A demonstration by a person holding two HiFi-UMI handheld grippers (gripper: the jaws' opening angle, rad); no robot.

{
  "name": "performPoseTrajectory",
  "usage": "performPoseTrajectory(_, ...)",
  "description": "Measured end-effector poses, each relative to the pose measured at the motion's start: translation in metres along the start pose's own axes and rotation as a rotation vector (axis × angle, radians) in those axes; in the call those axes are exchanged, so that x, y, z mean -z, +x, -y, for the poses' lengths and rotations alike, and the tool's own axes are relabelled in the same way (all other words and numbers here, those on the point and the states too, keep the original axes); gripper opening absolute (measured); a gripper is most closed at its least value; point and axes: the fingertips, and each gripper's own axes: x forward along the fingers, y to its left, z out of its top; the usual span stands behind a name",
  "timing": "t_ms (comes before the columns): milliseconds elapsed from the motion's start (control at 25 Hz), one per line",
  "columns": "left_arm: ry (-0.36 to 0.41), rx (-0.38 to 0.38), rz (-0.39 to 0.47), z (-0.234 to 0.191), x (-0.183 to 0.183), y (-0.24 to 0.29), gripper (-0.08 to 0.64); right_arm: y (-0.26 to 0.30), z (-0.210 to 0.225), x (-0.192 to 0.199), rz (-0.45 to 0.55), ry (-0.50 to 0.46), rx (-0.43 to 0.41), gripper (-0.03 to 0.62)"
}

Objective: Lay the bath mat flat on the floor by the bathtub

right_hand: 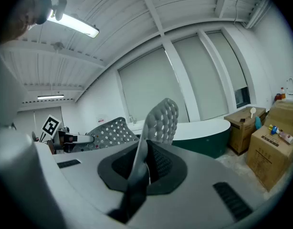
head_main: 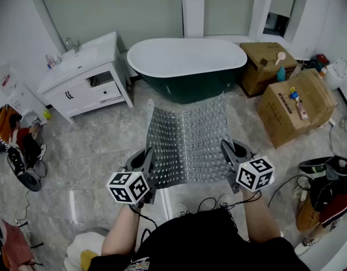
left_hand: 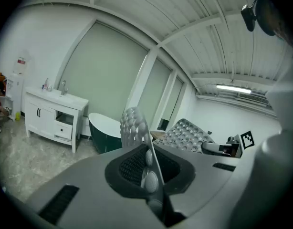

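Note:
A grey bath mat (head_main: 187,140) with rows of suction bumps hangs stretched out above the floor in front of a dark green bathtub (head_main: 187,66) with a white rim. My left gripper (head_main: 150,164) is shut on the mat's near left corner, my right gripper (head_main: 227,157) on its near right corner. In the left gripper view the mat's edge (left_hand: 149,163) runs between the closed jaws of the left gripper (left_hand: 153,182), and the tub (left_hand: 101,130) lies beyond. The right gripper (right_hand: 139,175) pinches the mat (right_hand: 158,120) in the right gripper view, with the tub (right_hand: 204,135) behind.
A white vanity with a sink (head_main: 86,78) stands left of the tub. Two cardboard boxes (head_main: 295,106) with small items on top sit to its right. Bags, cables and clothes (head_main: 326,191) clutter the right floor; shoes and clothes (head_main: 18,145) lie at the left. The floor is marble tile (head_main: 100,151).

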Motion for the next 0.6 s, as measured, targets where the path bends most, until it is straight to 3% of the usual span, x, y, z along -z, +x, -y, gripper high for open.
performPoseTrajectory(600,0.002,0.007,-0.012,-0.01,0.0,0.009,0.031,0.013,0.001,0.003,-0.01,0.018,-0.008,0.032)
